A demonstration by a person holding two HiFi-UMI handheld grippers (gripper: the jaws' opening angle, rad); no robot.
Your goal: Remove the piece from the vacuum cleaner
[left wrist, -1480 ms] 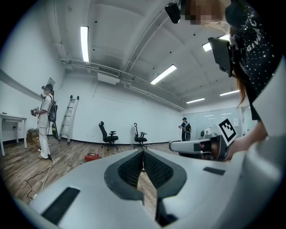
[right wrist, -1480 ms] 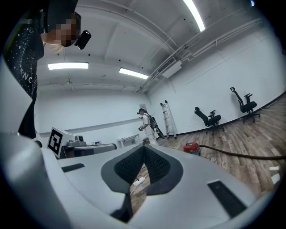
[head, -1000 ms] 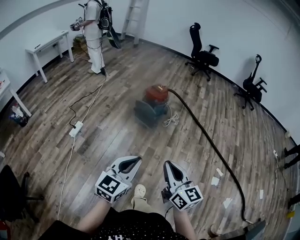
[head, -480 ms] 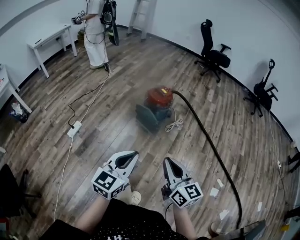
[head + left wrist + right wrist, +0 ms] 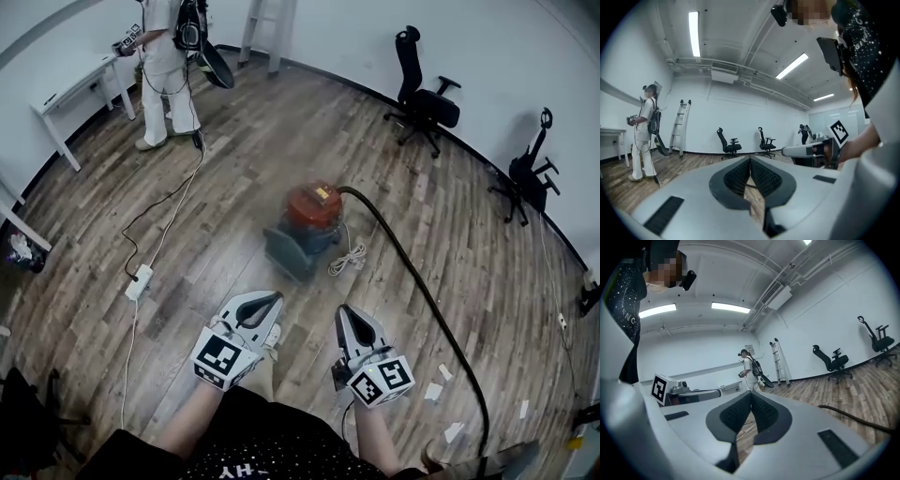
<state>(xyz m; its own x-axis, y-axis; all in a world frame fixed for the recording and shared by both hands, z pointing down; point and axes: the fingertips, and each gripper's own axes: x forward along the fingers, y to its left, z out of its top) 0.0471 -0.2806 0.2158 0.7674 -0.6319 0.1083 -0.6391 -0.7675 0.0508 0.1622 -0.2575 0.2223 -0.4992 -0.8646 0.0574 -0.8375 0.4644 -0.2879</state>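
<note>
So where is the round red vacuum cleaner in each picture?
Head view: the round red vacuum cleaner sits mid-floor, near the picture's centre.
Left gripper view: not in it.
Right gripper view: only its black hose, low at the right.
Shared landmark: the pale ladder, seen in all three.

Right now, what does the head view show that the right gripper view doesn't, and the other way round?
Head view only: the red-topped vacuum cleaner and the white paper scraps on the floor. Right gripper view only: the long ceiling lights and the ceiling-mounted air unit. Both: the vacuum's black hose, the person in white clothing, the grey ladder and the black office chairs.
</note>
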